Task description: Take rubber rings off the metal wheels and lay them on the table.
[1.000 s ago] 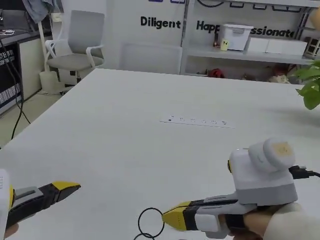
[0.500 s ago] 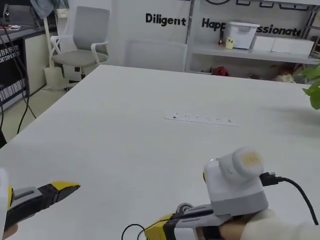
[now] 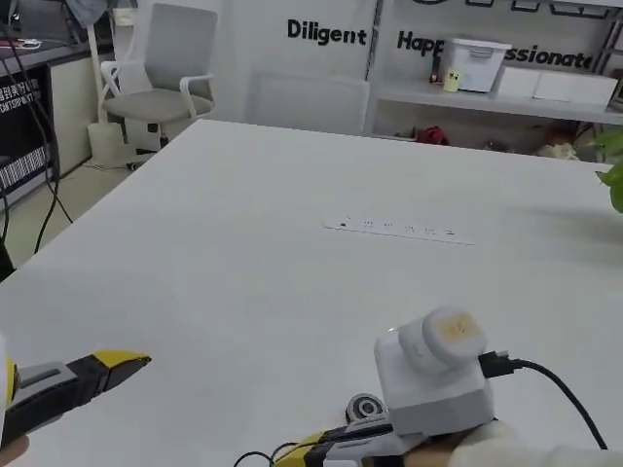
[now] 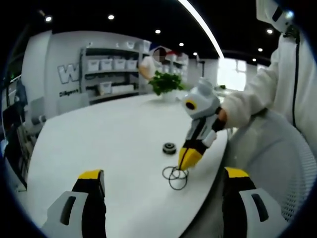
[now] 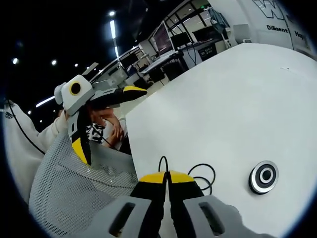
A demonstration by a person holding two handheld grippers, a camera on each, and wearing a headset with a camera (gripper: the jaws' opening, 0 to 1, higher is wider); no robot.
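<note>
In the head view a wide white table (image 3: 243, 263) runs up the frame, with a flat white power strip (image 3: 399, 231) lying on it just right of centre. A grey office chair (image 3: 161, 68) stands at the upper left, and a white storage box (image 3: 474, 63) sits on a shelf at the upper right. The left gripper (image 3: 117, 368) enters from the lower left edge, black with yellow tips. The right gripper (image 3: 302, 449) lies along the bottom edge, pointing left. A small round metal wheel (image 3: 365, 407) sits on the table just above it. Thin black rubber rings (image 3: 255, 457) lie at its yellow tip by the bottom edge. In the left gripper view the gripper's own two jaws rise from the bottom corners, spread wide with nothing between them. At centre frame the right gripper's tip touches the rings, which lie overlapped near the table edge. The wheel rests on the table just above and left of them, apart from the rings. In the right gripper view the two jaws at the bottom centre are pressed together, and a black ring strand emerges from between their tips. More loops lie just to the right, and the wheel lies flat at the lower right. The left gripper shows at the upper left, its jaws far apart.
</note>
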